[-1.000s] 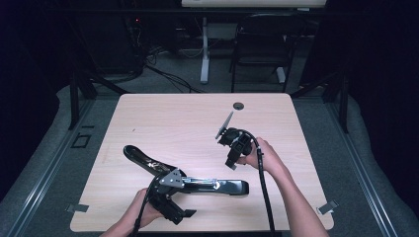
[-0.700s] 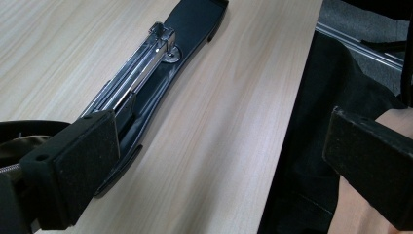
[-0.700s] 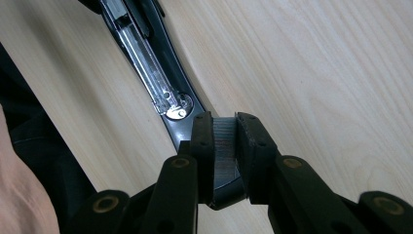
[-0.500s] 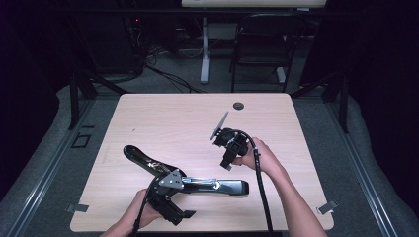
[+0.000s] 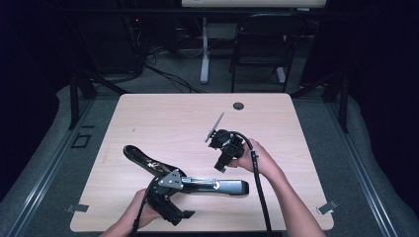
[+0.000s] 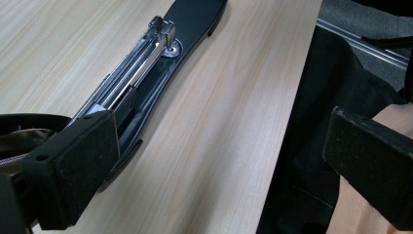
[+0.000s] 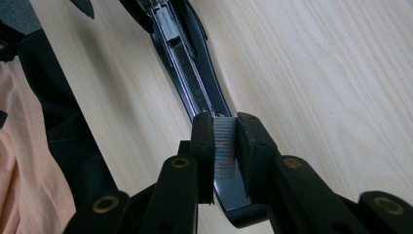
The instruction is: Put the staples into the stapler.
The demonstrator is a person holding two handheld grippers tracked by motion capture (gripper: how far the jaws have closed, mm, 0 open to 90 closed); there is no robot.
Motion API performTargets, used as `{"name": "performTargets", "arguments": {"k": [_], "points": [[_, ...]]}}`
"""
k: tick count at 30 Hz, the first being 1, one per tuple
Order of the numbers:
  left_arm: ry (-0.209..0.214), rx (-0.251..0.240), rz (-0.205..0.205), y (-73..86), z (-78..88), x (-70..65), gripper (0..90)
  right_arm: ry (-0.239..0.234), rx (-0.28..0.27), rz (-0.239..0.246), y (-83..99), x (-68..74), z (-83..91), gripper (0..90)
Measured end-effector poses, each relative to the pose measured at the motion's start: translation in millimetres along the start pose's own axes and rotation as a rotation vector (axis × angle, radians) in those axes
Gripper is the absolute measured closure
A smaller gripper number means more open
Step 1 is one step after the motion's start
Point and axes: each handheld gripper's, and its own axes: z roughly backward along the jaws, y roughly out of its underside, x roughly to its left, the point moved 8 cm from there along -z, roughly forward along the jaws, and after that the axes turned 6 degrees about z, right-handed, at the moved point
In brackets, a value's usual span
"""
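Honestly, right gripper (image 7: 225, 141) is clamped on a staple strip (image 7: 224, 144) over the opened stapler's (image 7: 187, 63) channel at frame center; a tilt could jam it. Left gripper (image 6: 219, 161) gapes, holding nothing.

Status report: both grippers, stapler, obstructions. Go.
Right gripper shut on staple strip above open stapler. Left gripper open beside stapler base. Nothing obstructing.
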Motion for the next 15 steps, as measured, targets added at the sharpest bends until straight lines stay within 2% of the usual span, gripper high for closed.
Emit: {"name": "performTargets", "arguments": {"k": [8, 15], "points": [[-0.01, 0.014, 0.0, 1.2, -1.0, 0.2, 0.0, 0.006, 0.017, 0.082, -7.5, 5.7, -15.0, 78.4], [-0.005, 0.017, 0.008, 2.0, -1.3, 1.2, 0.0, -0.02, 0.017, 0.174, -10.7, 12.0, -31.6, 78.4]]}}
